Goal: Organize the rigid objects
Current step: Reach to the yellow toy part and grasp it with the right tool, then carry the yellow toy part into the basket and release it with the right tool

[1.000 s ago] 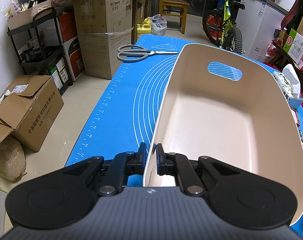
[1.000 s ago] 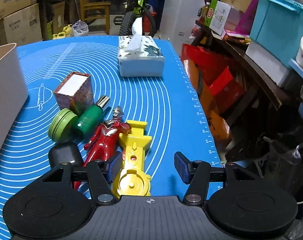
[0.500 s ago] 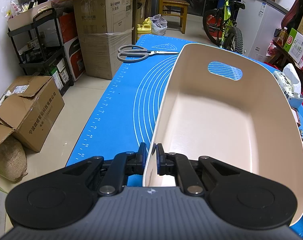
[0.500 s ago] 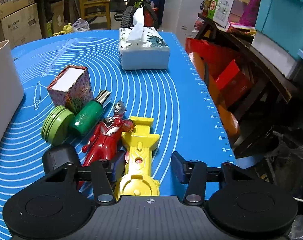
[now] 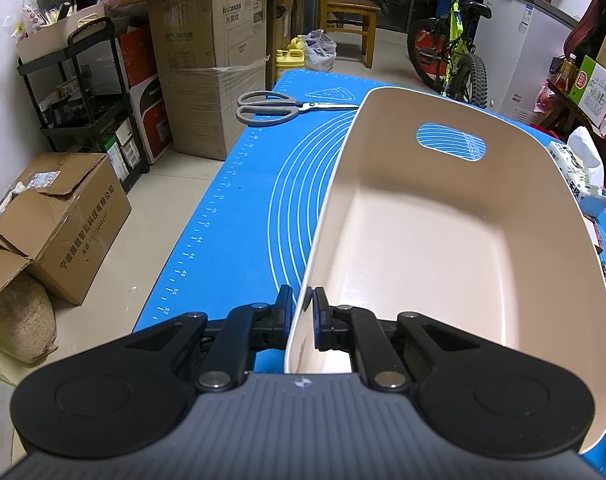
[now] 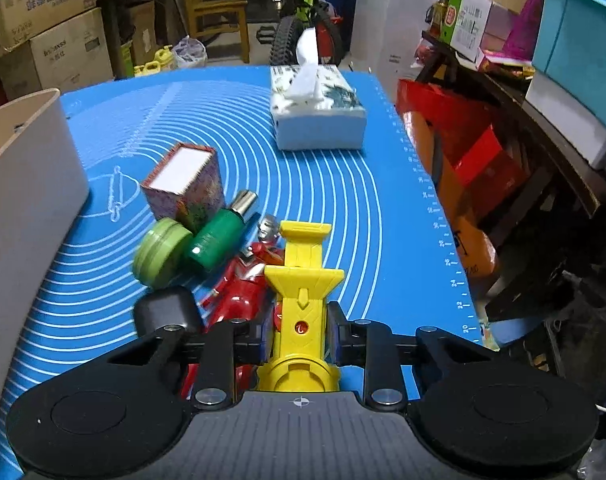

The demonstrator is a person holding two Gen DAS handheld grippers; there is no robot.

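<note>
My left gripper [image 5: 302,312] is shut on the near left rim of an empty cream plastic bin [image 5: 443,248] that stands on the blue mat [image 5: 239,216]. My right gripper [image 6: 301,338] is shut on a yellow plastic toy [image 6: 301,280] lying on the mat. Beside it lie a red figure [image 6: 243,284], a green bottle with a silver cap [image 6: 219,236], a round green tin [image 6: 161,254], a black object [image 6: 165,312] and a patterned small box [image 6: 185,184]. The bin's outer wall [image 6: 23,208] shows at the left of the right wrist view.
Grey scissors [image 5: 279,106] lie at the mat's far left. A tissue box [image 6: 317,114] stands at the far right of the mat. Cardboard boxes [image 5: 59,220] and a shelf rack [image 5: 83,92] line the floor left; red bags [image 6: 463,168] and shelves stand right.
My right gripper moved forward over the yellow toy and closed its fingers on it. The left gripper and the bin have not moved.
</note>
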